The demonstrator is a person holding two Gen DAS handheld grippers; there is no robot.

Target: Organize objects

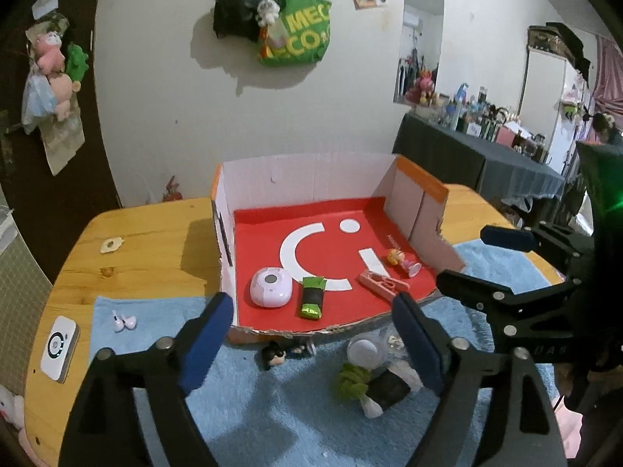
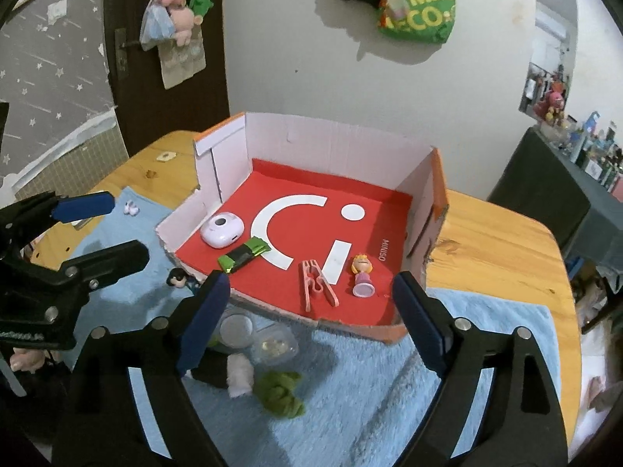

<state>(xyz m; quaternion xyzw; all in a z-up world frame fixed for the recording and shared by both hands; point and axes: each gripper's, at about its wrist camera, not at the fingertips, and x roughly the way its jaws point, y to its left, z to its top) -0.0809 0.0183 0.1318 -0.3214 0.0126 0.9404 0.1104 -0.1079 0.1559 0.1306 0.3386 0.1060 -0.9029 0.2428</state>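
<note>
A cardboard box (image 1: 296,171) (image 2: 335,136) with a red floor stands on the blue towel (image 1: 272,408) (image 2: 370,389). Inside lie a lilac round case (image 1: 271,287) (image 2: 222,230), a green-black snack bar (image 1: 312,296) (image 2: 243,258), a pink clip (image 1: 383,284) (image 2: 317,286) and a small princess figure (image 1: 401,260) (image 2: 363,274). On the towel in front lie a dark-haired figure (image 1: 274,356) (image 2: 177,278), a clear cup (image 1: 366,352) (image 2: 235,329), a green cloth (image 1: 352,383) (image 2: 282,391) and earbuds (image 1: 124,321) (image 2: 131,207). My left gripper (image 1: 311,342) and right gripper (image 2: 311,323) are both open and empty, hovering before the box.
A white device (image 1: 59,346) lies at the wooden table's (image 1: 148,241) left edge. The right gripper (image 1: 483,260) shows in the left wrist view, the left gripper (image 2: 101,229) in the right wrist view. A dark-clothed side table (image 1: 486,163) stands at the right.
</note>
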